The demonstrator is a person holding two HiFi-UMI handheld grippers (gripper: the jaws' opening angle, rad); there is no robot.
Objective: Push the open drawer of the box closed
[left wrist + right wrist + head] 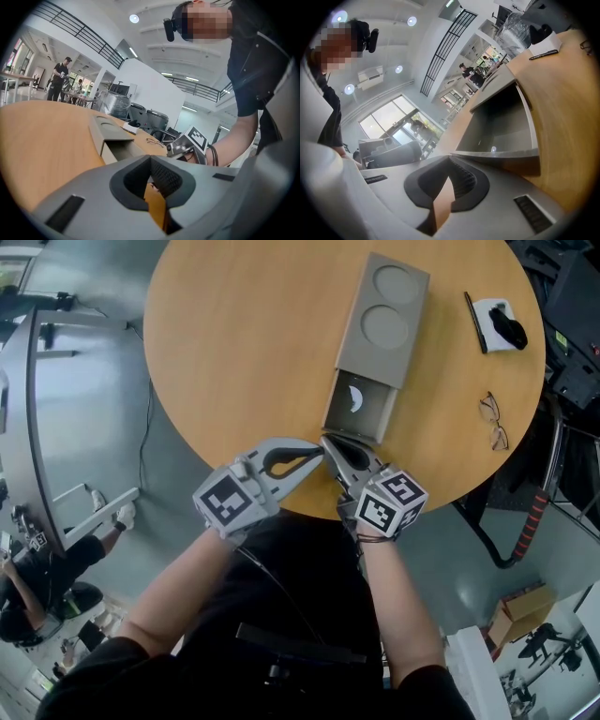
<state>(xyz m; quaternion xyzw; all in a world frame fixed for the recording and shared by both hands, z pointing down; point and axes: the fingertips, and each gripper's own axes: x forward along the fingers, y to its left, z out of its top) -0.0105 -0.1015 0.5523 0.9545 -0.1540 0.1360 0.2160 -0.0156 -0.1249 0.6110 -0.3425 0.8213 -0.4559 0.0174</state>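
Observation:
A grey box (384, 310) with two round recesses on its lid lies on the round wooden table (244, 352). Its drawer (358, 407) is pulled out toward me, and something small and white lies inside. In the right gripper view the drawer (506, 136) gapes just beyond the jaws. My right gripper (328, 441) is shut and empty, its tips close to the drawer's front panel at its left corner. My left gripper (317, 454) is shut and empty too, pointing right, with its tips beside the right gripper's tips. The box (110, 136) shows ahead in the left gripper view.
A pair of glasses (494, 421) lies at the table's right edge. A black pen (474, 322) and a white pad with a black object (502, 322) sit to the right of the box. Both grippers hang over the table's near edge. A person stands at lower left on the floor.

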